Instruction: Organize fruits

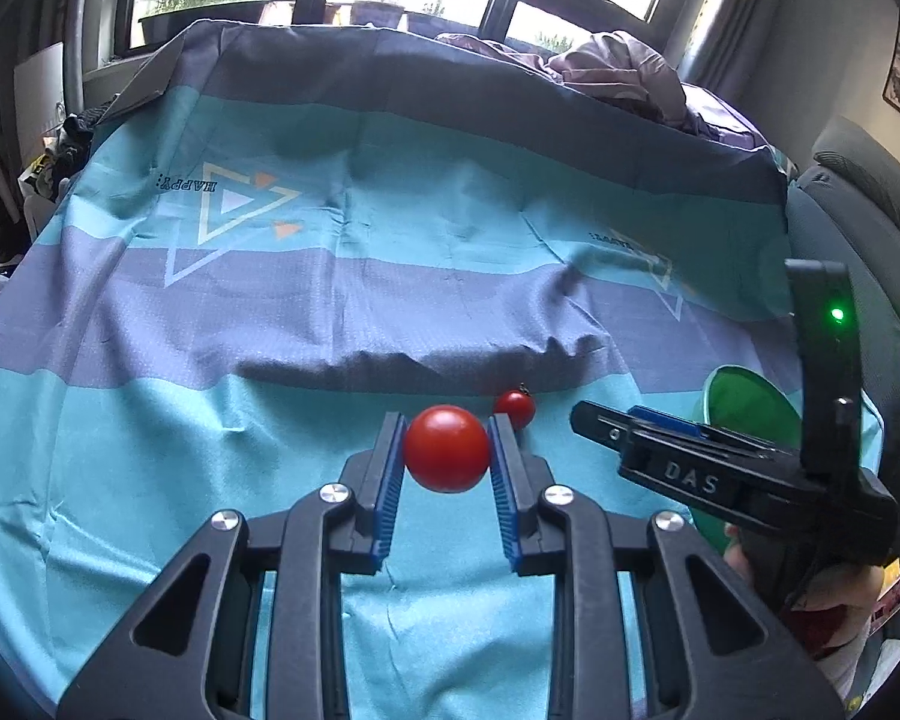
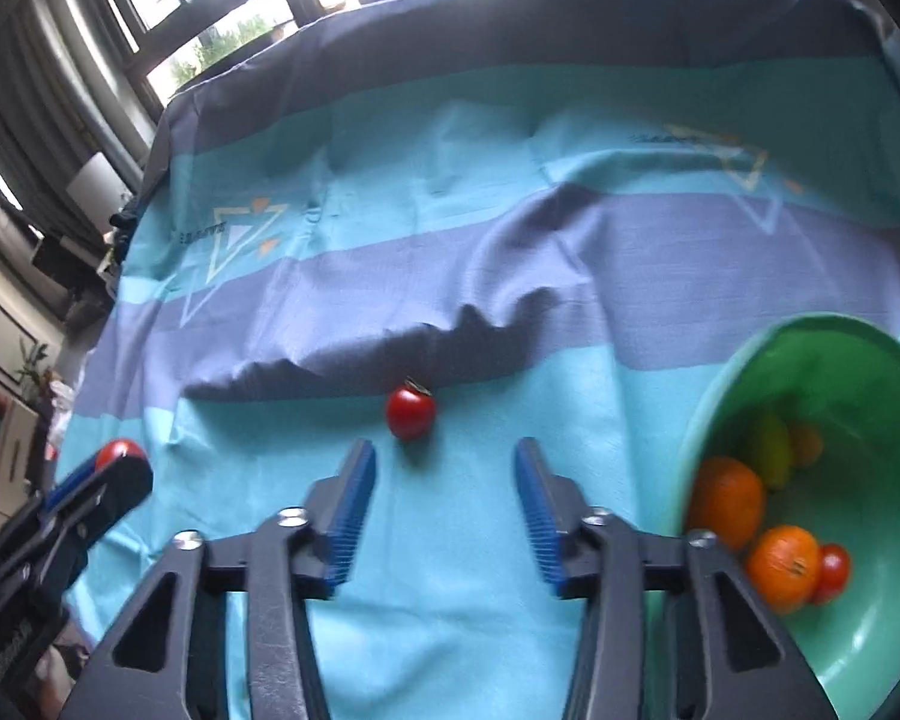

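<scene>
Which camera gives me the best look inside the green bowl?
The right wrist view: the green bowl faces the lens, showing two oranges, a tomato and yellowish fruit inside. In the left wrist view only part of it peeks out behind the right gripper.

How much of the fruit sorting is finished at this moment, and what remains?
Done: the green bowl already holds two oranges, a small tomato and some yellowish fruit. In hand: the left gripper is shut on a large tomato, not yet in the bowl. Left: one small tomato lies on the cloth, just ahead of the open right gripper.
</scene>
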The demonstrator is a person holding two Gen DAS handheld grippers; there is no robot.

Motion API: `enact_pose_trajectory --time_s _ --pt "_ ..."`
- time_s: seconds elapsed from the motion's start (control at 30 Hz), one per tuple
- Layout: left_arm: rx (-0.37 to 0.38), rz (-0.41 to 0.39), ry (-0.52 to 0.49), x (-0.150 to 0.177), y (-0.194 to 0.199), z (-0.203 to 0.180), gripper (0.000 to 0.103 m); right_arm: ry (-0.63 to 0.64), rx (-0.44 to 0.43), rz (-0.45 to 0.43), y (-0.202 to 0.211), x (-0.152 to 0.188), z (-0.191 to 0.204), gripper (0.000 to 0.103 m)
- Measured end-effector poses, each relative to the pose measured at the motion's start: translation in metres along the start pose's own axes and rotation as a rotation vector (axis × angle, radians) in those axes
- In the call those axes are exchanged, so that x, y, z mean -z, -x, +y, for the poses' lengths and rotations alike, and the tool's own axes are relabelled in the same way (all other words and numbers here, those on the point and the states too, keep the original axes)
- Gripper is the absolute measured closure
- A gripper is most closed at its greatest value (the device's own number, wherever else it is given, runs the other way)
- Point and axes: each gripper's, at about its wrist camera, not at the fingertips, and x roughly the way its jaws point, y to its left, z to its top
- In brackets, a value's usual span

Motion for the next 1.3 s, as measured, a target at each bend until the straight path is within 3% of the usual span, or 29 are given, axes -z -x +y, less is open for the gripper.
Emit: enact_pose_trajectory --time_s 0.13,0.23,0.33,0.4,0.47,0.57,0.73,0.83,0.9,1.0,1.3 --pt "0.004 0.011 0.022 -0.001 -0.002 0.007 0.076 -0.006 -0.022 0.079 -0.043 -0.012 0.017 0.051" --pt "0.011 0.019 0.017 0.000 -0.003 0.007 0.076 0.044 0.105 0.132 -0.074 -0.013 0.028 0.051" --pt "0.011 0.017 0.010 0.000 -0.002 0.005 0.076 0.054 0.189 0.082 -0.081 -0.010 0.027 0.064" --pt "0.018 0.013 0.002 0.000 -0.001 0.002 0.076 0.062 0.198 0.075 -0.080 -0.009 0.027 0.073" --pt "0.028 0.009 -0.009 0.001 0.001 -0.005 0.076 0.057 0.177 0.074 -0.076 -0.008 0.024 0.073" --pt "0.046 -0.016 -0.045 0.002 0.009 -0.020 0.076 0.021 0.118 0.040 -0.052 -0.004 0.014 0.073" --pt "0.111 -0.066 -0.123 0.002 0.023 -0.066 0.076 -0.028 0.010 -0.110 0.042 0.008 -0.013 0.073" --pt "0.171 -0.060 -0.184 0.006 0.020 -0.105 0.076 -0.066 0.016 -0.199 0.093 0.023 -0.039 0.073" --pt "0.200 -0.043 -0.212 0.009 0.014 -0.129 0.076 -0.096 0.072 -0.230 0.112 0.033 -0.060 0.073" --pt "0.234 -0.023 -0.238 0.013 0.001 -0.160 0.075 -0.129 0.182 -0.249 0.120 0.040 -0.092 0.073" --pt "0.249 0.100 -0.291 0.030 -0.053 -0.214 0.076 -0.265 0.207 -0.181 0.109 0.050 -0.158 0.073"
